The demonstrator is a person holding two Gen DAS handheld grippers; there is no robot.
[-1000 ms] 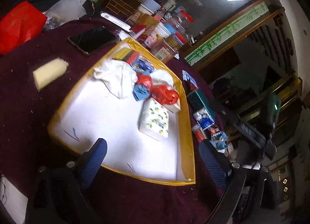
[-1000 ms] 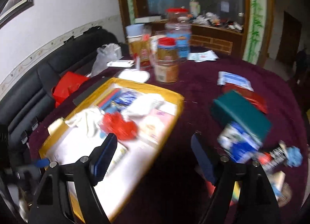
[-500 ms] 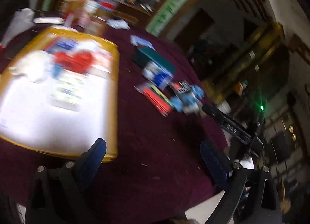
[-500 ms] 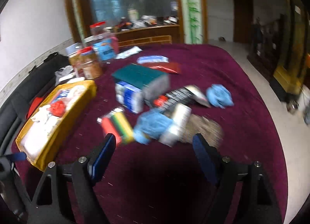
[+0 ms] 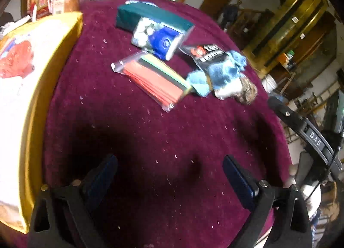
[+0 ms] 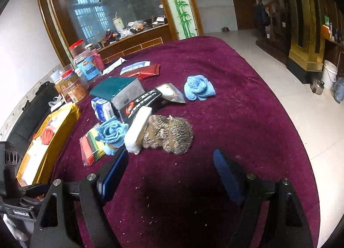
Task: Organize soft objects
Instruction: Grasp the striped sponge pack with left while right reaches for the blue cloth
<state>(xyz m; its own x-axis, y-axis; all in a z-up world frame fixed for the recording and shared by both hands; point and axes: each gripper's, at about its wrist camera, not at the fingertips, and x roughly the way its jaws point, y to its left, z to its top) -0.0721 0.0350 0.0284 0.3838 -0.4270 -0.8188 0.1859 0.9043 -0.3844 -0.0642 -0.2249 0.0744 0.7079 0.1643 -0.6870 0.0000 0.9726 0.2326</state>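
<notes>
both tools hang over the maroon-covered surface [image 6: 247, 106] with nothing between their blue pads. right tool [image 6: 171, 162] stands wide open, empty, its pads just clear of the cloth. just beyond its left pad lies the cluster of soft things: a brown knitted bundle [image 6: 169, 134] nearest, a white sponge block [image 6: 137, 132] leaning against it on the left, and a rolled blue cloth [image 6: 111, 133] left of that, touching the sponge. a second blue cloth [image 6: 198, 88] sits farther off, apart from the rest, toward the far right. a black packet [image 6: 142, 102], a teal box [image 6: 116, 89] and a clear bag of coloured sheets [image 6: 91, 149] crowd the same heap.

left tool [image 5: 169, 168] is likewise wide open and holds nothing. from its view the bag of coloured sheets [image 5: 154, 80] lies far ahead, with the blue cloth [image 5: 217, 72] and the knitted bundle [image 5: 247, 91] to its right, all well apart from the pads. yellow-rimmed tray [image 5: 53, 72] runs along the left, blurred, holding something red [image 5: 15, 59] and white items that cannot be made out.
</notes>
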